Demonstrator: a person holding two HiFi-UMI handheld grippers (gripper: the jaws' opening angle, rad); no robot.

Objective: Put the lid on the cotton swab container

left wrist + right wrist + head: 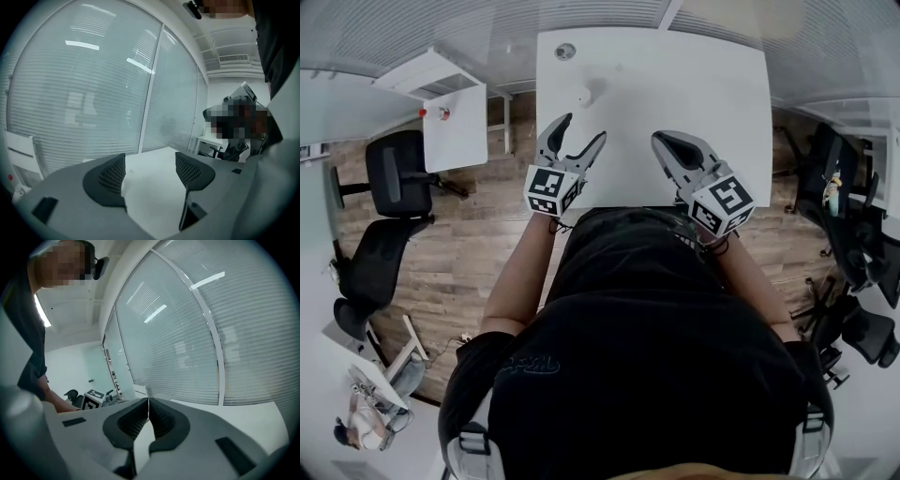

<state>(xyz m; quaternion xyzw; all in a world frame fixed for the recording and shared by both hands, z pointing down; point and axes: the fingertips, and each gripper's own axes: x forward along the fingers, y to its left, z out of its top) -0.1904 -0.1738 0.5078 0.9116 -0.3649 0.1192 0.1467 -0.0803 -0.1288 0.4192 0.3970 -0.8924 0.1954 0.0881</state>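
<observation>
- Neither tool carries anything, so I judge the step in hand to be the reach for the lid. Fix your target first. A round disc (565,52) lies near the far edge of the white table (722,112). A pale pot (586,94), which I take for the cotton swab container, stands nearer you and well apart from the disc. Both are too small here to name for certain, so check before you commit.
- Your left gripper (581,131) is the ready one. Its jaws stand spread wide, with only bare tabletop between them in the left gripper view (150,159). Bring it in low, so the pads close across the disc's full width and not on one edge. A thin lid caught off-centre will probably tip or skid on that smooth top.
- Your right gripper (660,141) has its jaws pressed together on nothing, as the right gripper view (148,401) shows. Open it first if you mean to steady the pot. A light pot is likely to slide when a lid is pushed onto it.
- When you seat the lid, keep it flat and square to the mouth, then press evenly.
- Both grippers are held out in front of your body at the table's near edge, the left by the near left corner and the right well apart from it.
- Both point away from you towards the blinds (84,93), tipped slightly downward, and both are well short of the pot and the disc.
</observation>
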